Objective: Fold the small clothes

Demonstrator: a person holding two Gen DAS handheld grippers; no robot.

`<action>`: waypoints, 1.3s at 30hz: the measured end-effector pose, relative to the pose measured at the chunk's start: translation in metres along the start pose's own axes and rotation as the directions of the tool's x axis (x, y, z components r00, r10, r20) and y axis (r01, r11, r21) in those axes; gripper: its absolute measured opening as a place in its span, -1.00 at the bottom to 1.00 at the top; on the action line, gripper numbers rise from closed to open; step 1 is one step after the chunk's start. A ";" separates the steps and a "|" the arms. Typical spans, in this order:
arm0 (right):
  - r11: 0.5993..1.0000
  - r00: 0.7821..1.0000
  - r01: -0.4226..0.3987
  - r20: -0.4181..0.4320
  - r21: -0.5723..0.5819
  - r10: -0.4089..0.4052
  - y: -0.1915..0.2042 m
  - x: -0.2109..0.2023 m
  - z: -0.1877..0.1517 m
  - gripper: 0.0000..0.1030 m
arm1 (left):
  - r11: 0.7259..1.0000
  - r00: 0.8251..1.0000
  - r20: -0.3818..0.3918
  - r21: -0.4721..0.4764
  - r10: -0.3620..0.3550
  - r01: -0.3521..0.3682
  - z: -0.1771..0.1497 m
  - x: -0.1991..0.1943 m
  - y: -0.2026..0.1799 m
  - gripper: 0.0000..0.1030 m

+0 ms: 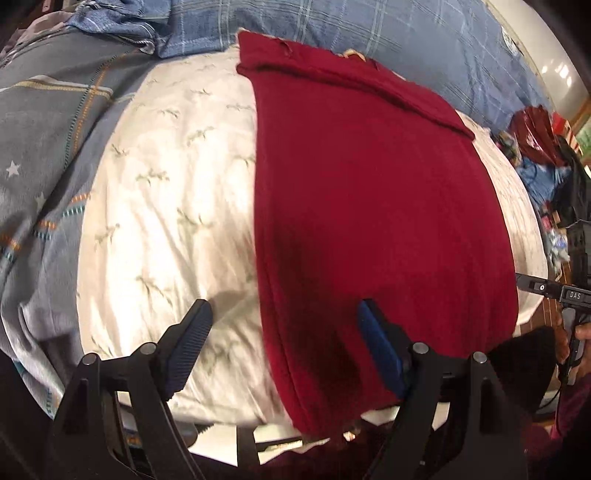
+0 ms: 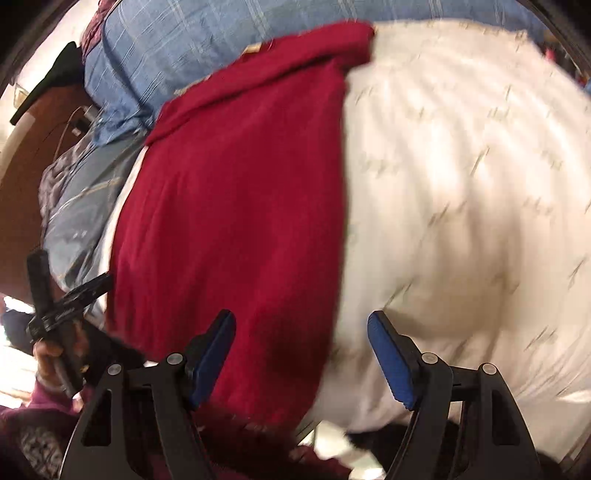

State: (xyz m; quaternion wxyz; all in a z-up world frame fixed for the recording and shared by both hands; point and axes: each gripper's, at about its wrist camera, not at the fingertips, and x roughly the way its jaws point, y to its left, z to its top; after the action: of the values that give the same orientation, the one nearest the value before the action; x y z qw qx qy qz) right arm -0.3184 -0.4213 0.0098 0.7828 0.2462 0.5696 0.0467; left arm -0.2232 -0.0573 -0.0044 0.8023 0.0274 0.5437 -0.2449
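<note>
A bed fills both views, spread with a white cover [image 1: 166, 192] printed with small grey-green sprigs. A blue checked quilt [image 1: 351, 29] lies bunched along its far side, from 11 to 1 o'clock in the left wrist view, and a grey-blue blanket with stars and dashed stripes [image 1: 48, 140] sits at 9 o'clock.

On the white cover lies the dark red garment [image 1: 369, 192], a soft knit piece laid out long, running from the near edge of the bed at 6 o'clock up to 12 o'clock. Its far end is turned over in a flat band with a stitched hem, its long sides are straight, and its surface is smooth with only faint creases. In the right wrist view it [image 2: 229, 206] occupies the left half, its near end hanging over the bed edge.

The left gripper [image 1: 286, 332] is open, its right finger over the red cloth and its left finger over the white cover, nothing between them. The right gripper [image 2: 301, 343] is open too, straddling the garment's right edge without pinching it.
</note>
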 end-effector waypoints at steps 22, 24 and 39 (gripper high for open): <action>0.989 0.991 -0.121 -0.059 -0.089 0.116 0.003 0.013 -0.010 -0.80 | 0.998 0.997 -0.064 0.060 -0.032 0.036 -0.015 0.005 -0.019 0.06; 0.986 0.988 -0.147 -0.061 -0.083 0.142 0.002 0.015 -0.008 -0.80 | 0.998 0.996 -0.075 0.052 -0.038 0.042 -0.015 0.005 -0.019 -0.37; 0.941 0.957 -0.266 0.059 -0.207 0.284 0.047 -0.008 0.029 -0.81 | 0.981 0.983 -0.038 0.068 -0.178 0.180 0.013 -0.018 -0.019 -0.91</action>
State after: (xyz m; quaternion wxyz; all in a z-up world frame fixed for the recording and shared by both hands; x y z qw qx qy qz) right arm -0.2844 -0.3923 0.0443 0.8134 0.2464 0.4872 0.2009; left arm -0.2249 -0.0720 0.0213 0.7668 0.0109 0.5475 -0.3348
